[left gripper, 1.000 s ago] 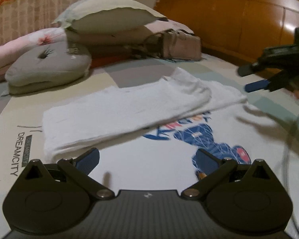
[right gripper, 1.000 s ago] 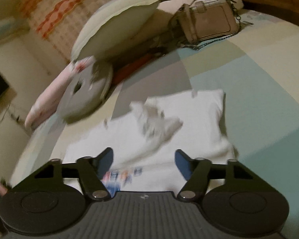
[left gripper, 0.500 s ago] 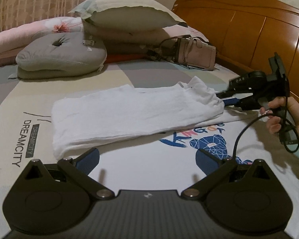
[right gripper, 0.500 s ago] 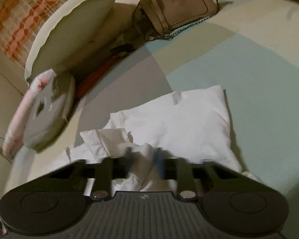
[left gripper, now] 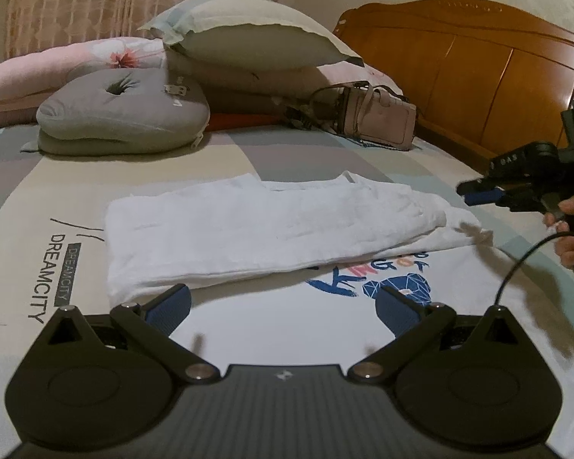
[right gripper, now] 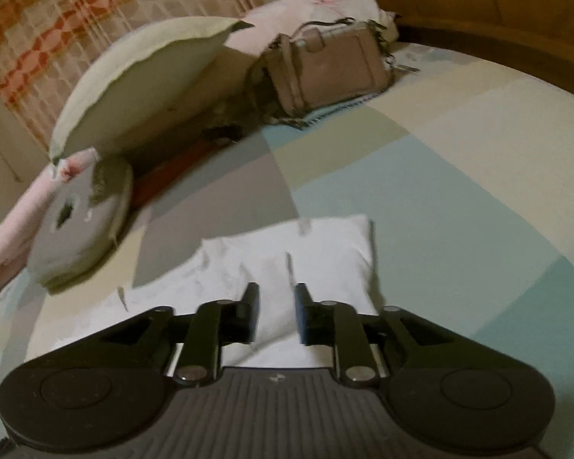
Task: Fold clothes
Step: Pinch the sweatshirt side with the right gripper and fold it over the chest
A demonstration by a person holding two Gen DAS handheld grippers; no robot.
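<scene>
Nearest to me, the left gripper (left gripper: 283, 302) hangs low over the white T-shirt (left gripper: 271, 222), its two blue-padded fingers (left gripper: 170, 304) spread wide with nothing between them. The shirt lies flat on the bed (left gripper: 26, 206), one side already folded lengthwise over the middle, so part of the blue printed design (left gripper: 398, 287) still shows beside the fold.

The right gripper (right gripper: 275, 313) sits just off the shirt's far end. Its jaws have just been opening after a pinch and now stand a narrow gap apart, with only bare cloth showing through the gap and nothing clamped. A hand (left gripper: 570, 229) holds its grip, a black cable looping down from it.

The shirt looks like thin cotton: light, limp, not slippery, quick to wrinkle and to sag if lifted by one point. I'd judge the unfolded long edge the place to take hold, at two corners together, one gripper each.

Further back, I count one T-shirt, two grippers, one grey cushion (left gripper: 122, 111), one pale pillow (left gripper: 248, 34) on top of a pinkish stack, one handbag (left gripper: 375, 118), and one wooden headboard (left gripper: 478, 65) behind.
</scene>
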